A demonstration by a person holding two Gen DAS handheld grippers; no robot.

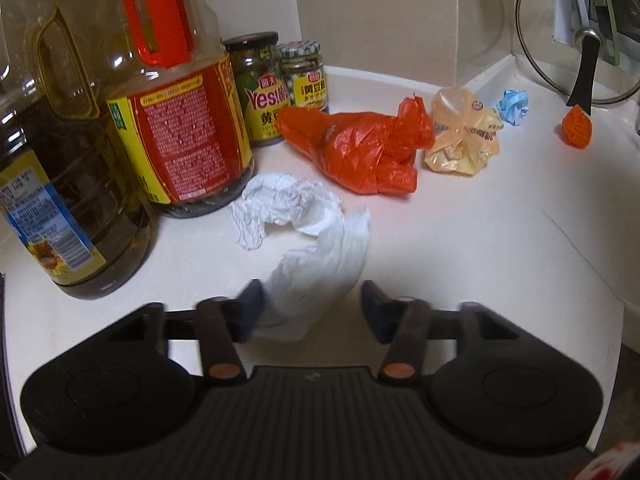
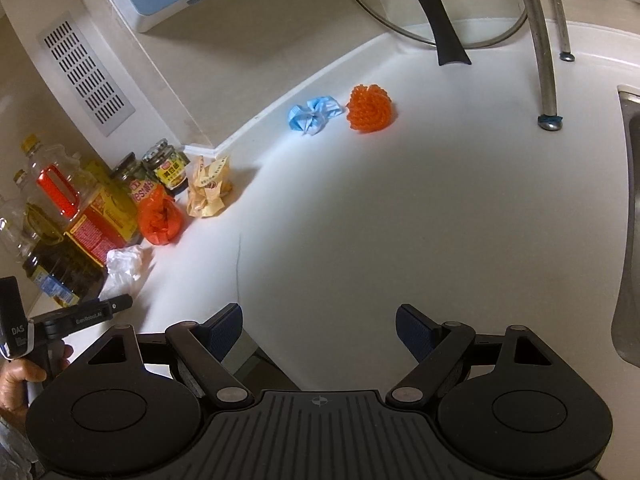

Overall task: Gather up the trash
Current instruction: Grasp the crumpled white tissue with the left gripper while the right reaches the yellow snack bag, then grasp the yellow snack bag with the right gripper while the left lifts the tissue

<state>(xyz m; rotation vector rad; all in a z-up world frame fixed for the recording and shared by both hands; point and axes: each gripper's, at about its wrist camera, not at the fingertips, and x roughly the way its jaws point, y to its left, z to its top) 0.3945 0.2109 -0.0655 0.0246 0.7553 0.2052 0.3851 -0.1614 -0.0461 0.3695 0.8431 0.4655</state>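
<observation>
Crumpled white tissue (image 1: 304, 236) lies between the parted left hand-held gripper (image 1: 312, 308) pads

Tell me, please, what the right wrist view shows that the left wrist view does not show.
Only the right wrist view shows the sink edge, two metal legs, the person's hand holding the left gripper, and the right gripper, jaws open and empty.

Only the left wrist view shows the left gripper from behind, white tissue between its jaws.

Both show the orange bag, yellow wrapper, blue wad, orange scrubber, glass lid, jars and oil bottles.
</observation>
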